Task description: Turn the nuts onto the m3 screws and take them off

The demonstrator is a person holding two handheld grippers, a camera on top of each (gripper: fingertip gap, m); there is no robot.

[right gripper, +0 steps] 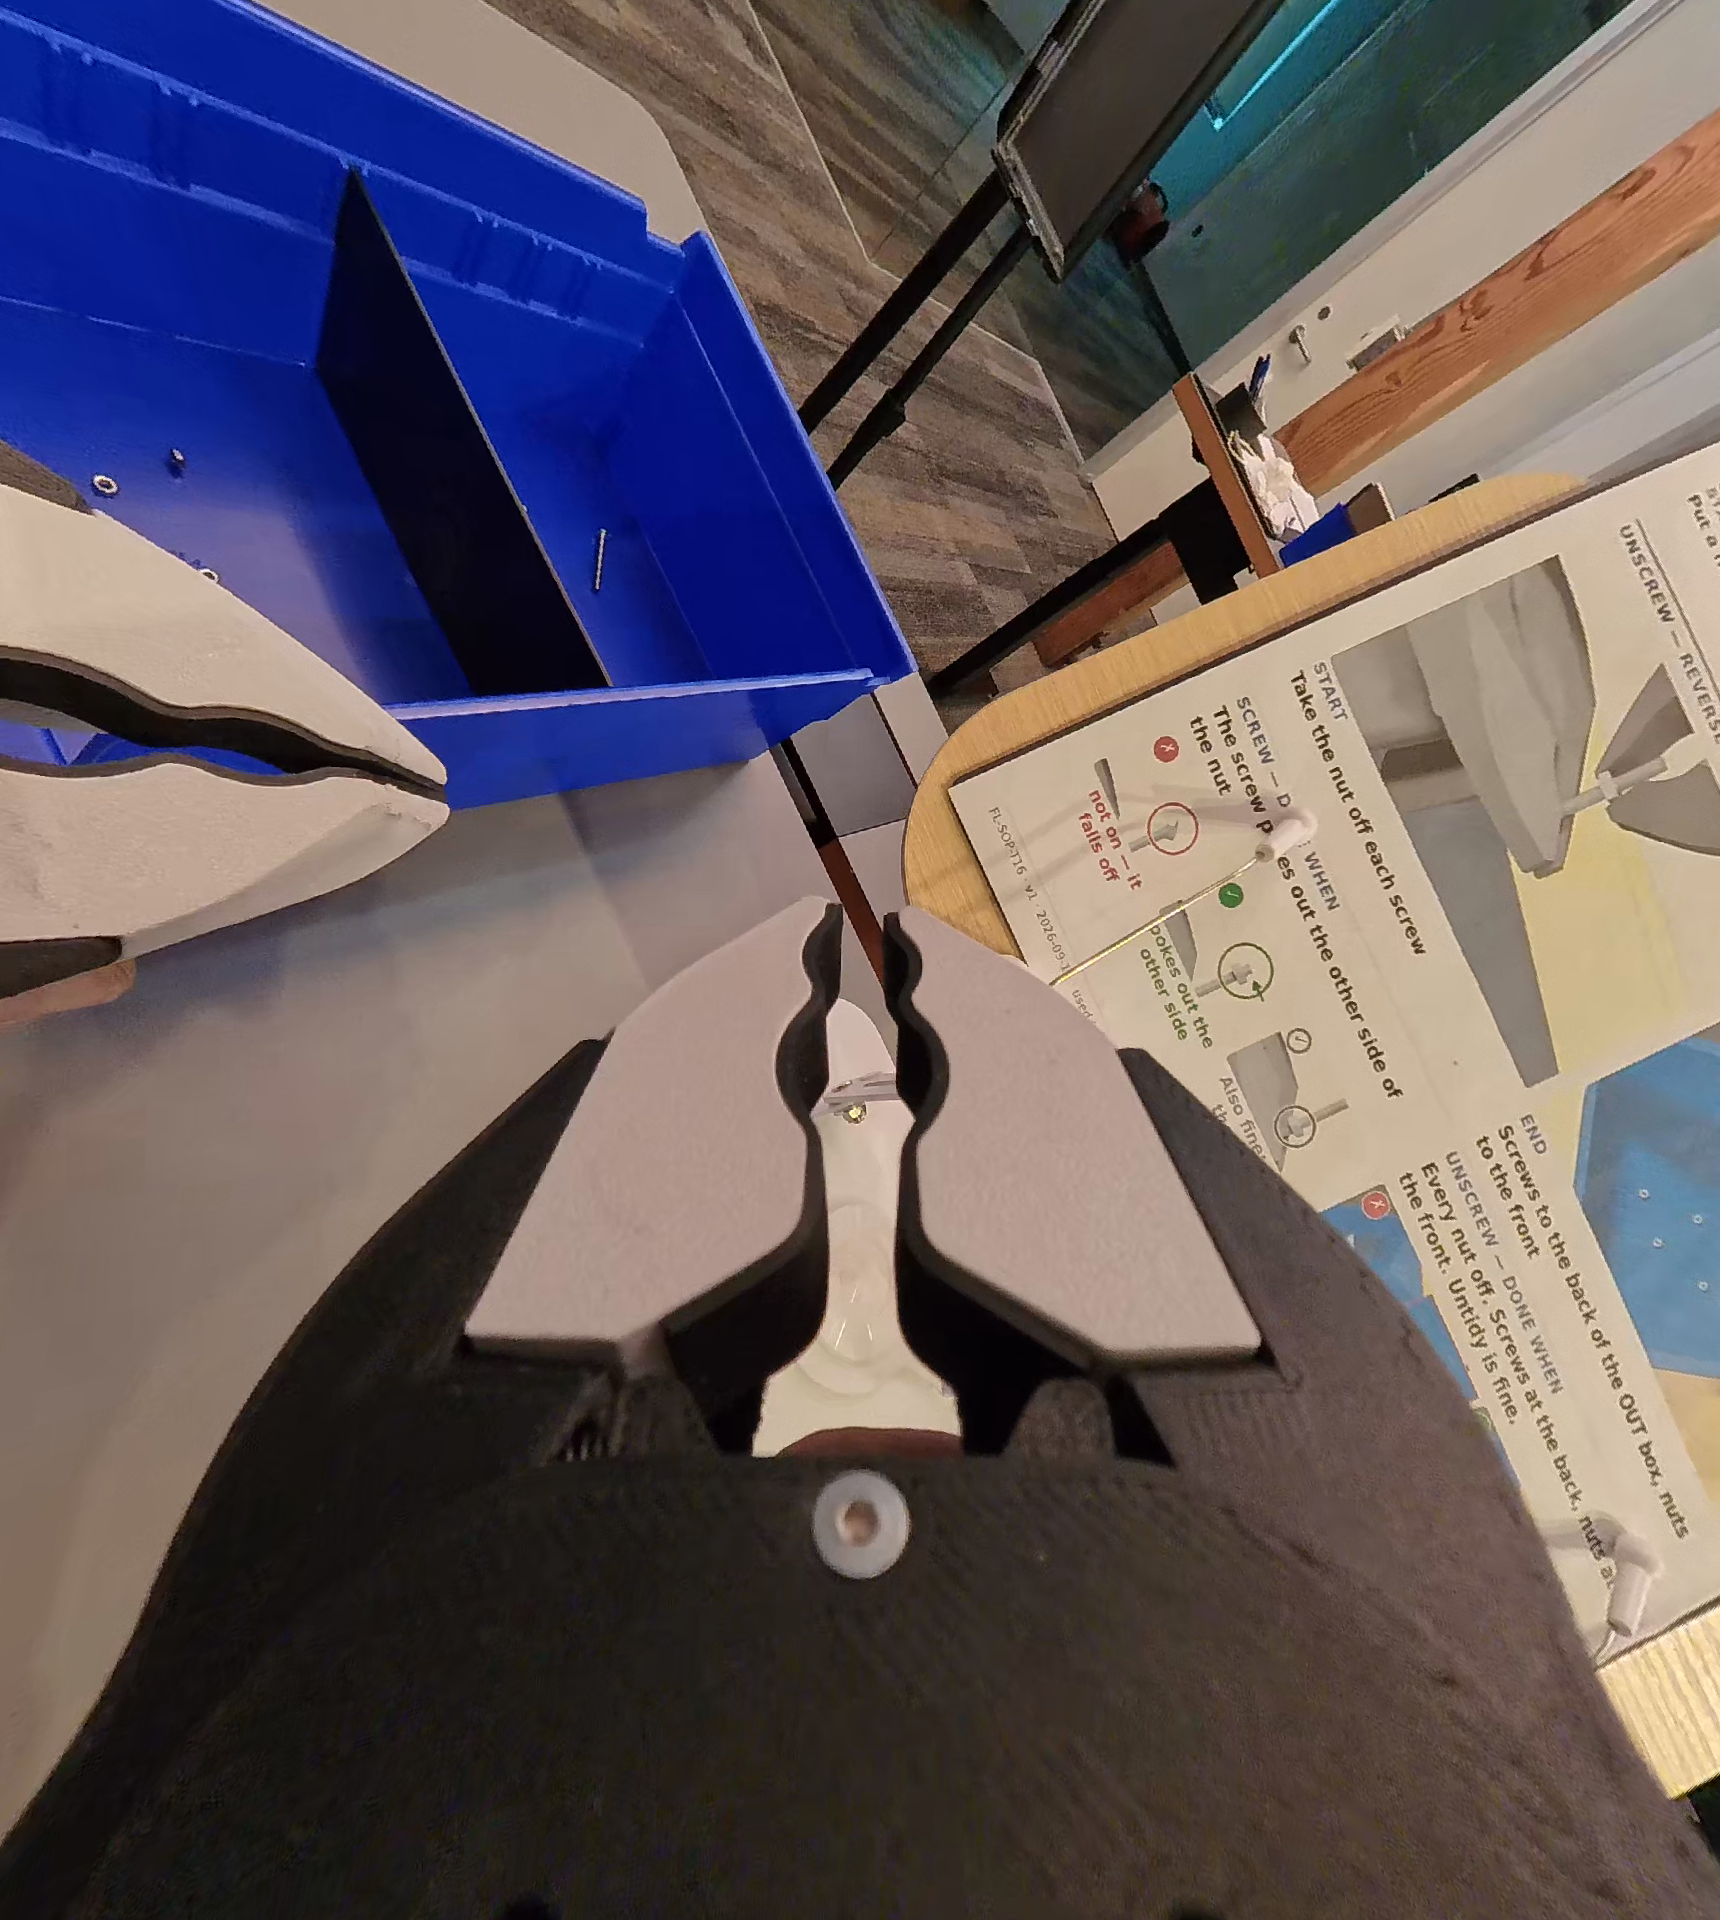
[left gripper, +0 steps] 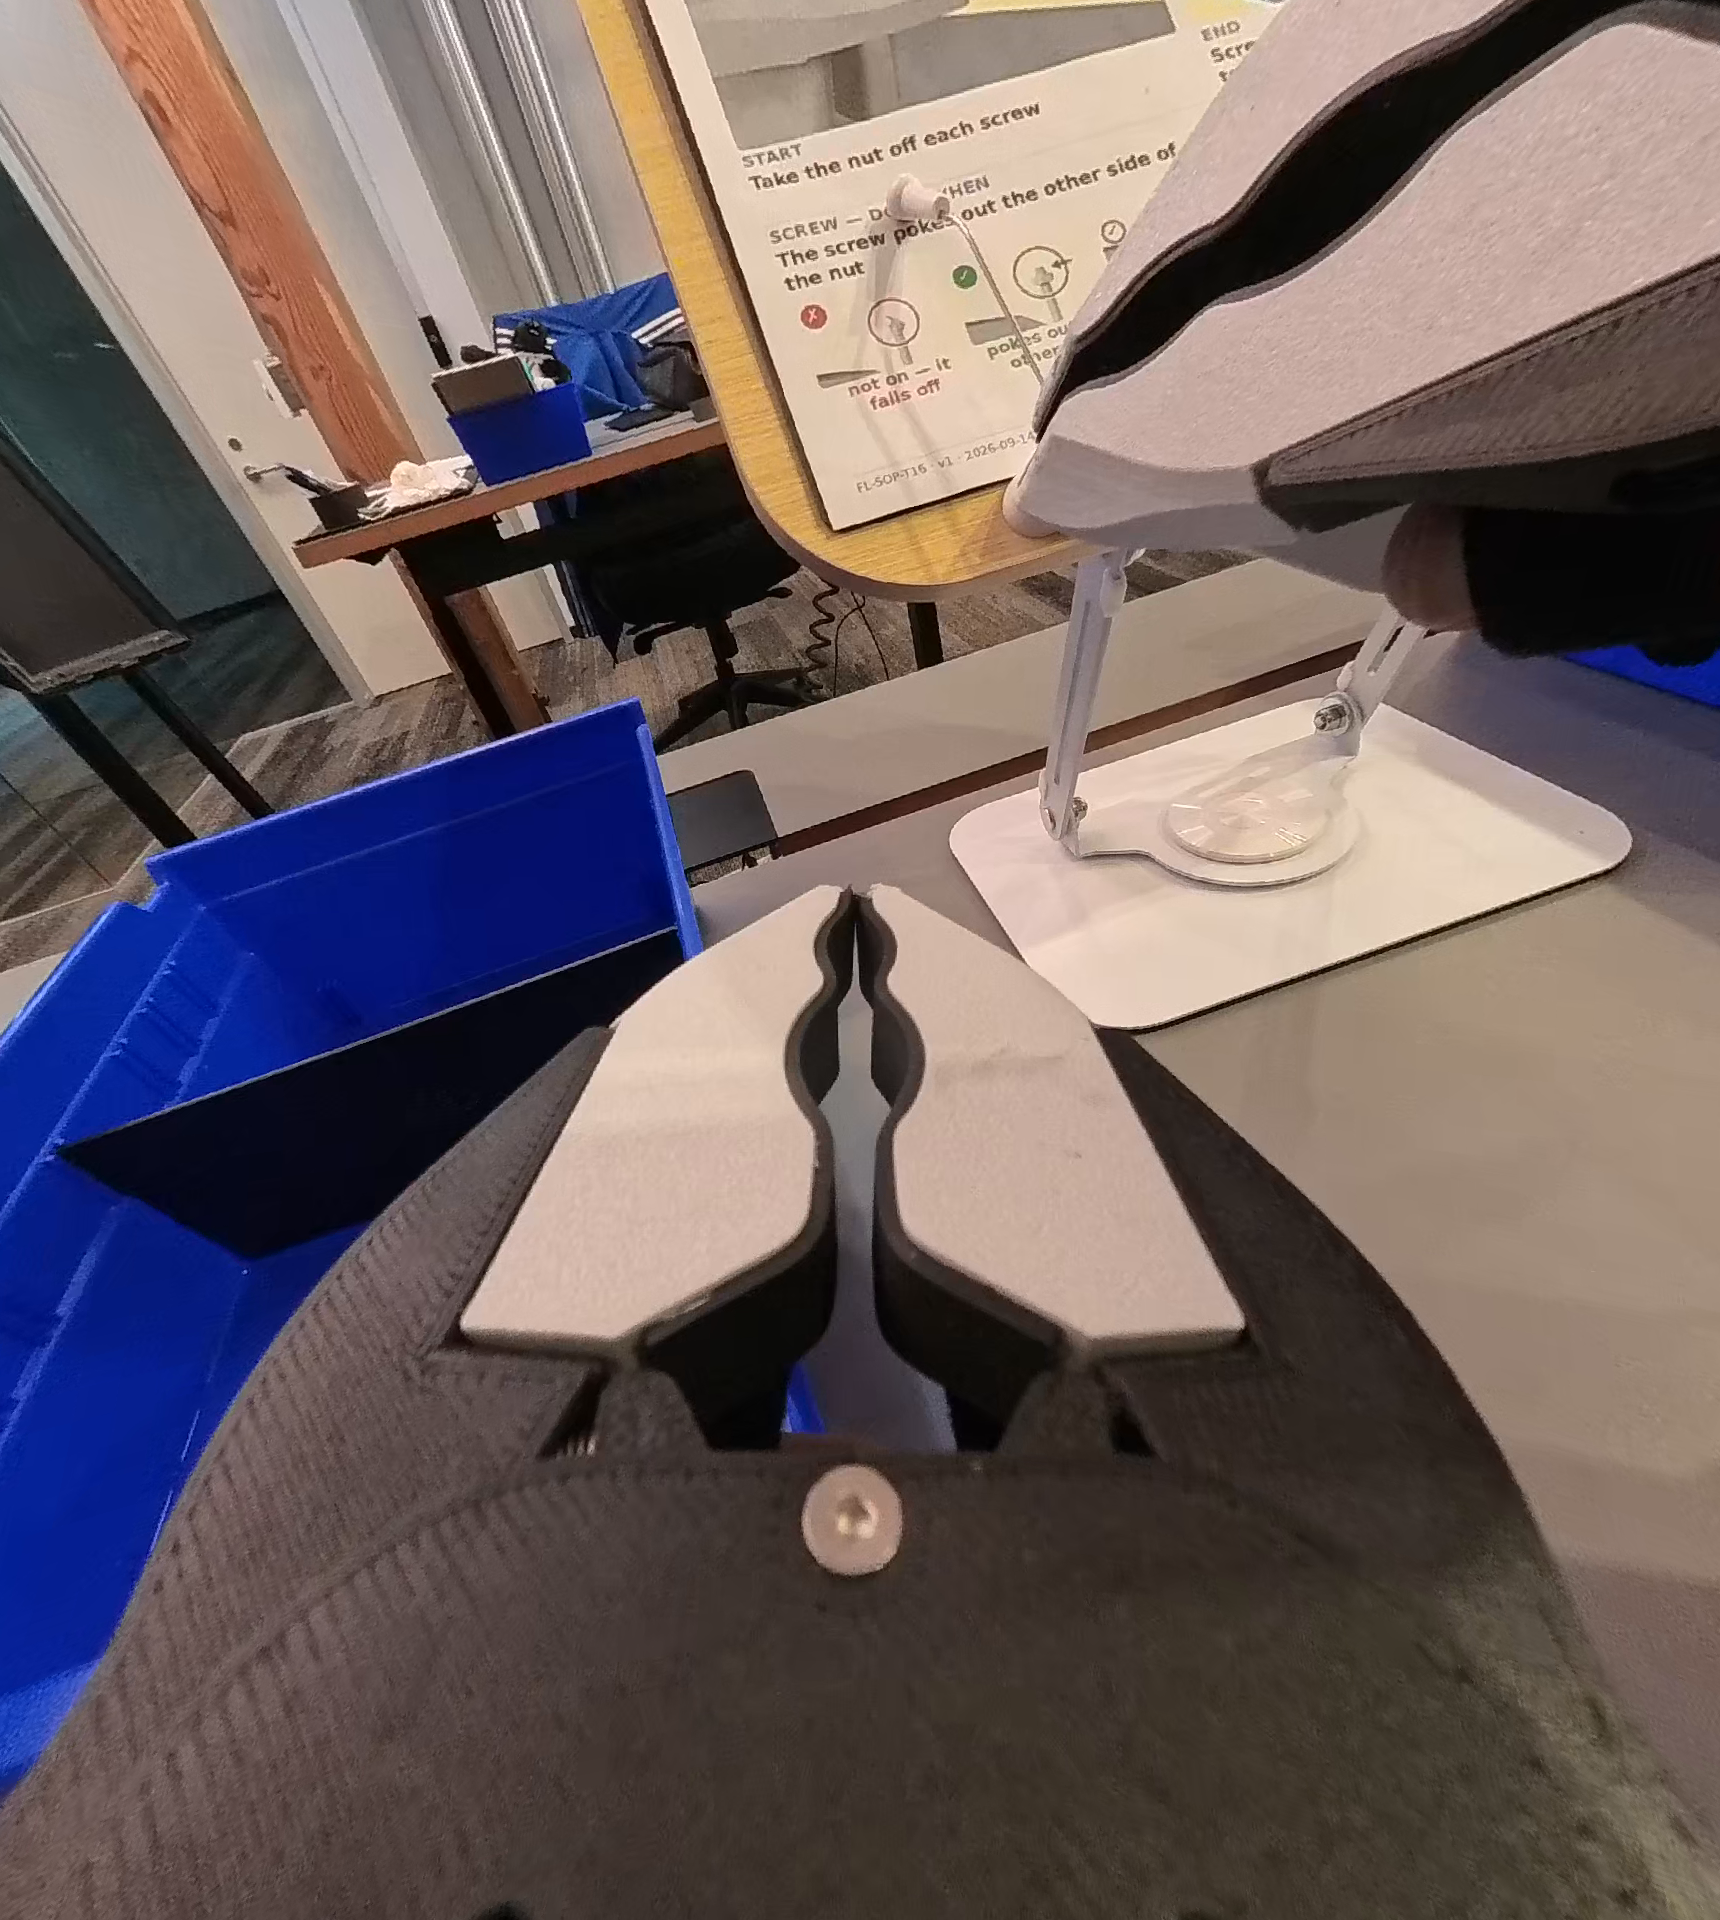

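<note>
A blue bin [left gripper: 243, 1049] with a black divider [left gripper: 399, 1112] stands on the grey table at the left. In the right wrist view the bin [right gripper: 627, 717] holds small nuts [right gripper: 103, 481] on one side of the divider [right gripper: 440, 499] and a thin screw [right gripper: 599, 561] on the other. My left gripper [left gripper: 854, 906] is shut and empty, over the bin's near right corner; it also shows in the right wrist view [right gripper: 425, 795]. My right gripper [right gripper: 863, 920] has its tips a narrow slit apart with nothing seen between them; in the left wrist view it [left gripper: 1043, 457] hovers high at the upper right.
A white stand [left gripper: 1292, 862] on the table carries a wooden board [right gripper: 949, 790] with a printed instruction sheet [right gripper: 1458, 935]. A gloved hand [left gripper: 1562, 582] holds the right gripper. Beyond the table edge are carpet, an office chair [left gripper: 710, 623] and a desk [left gripper: 482, 509].
</note>
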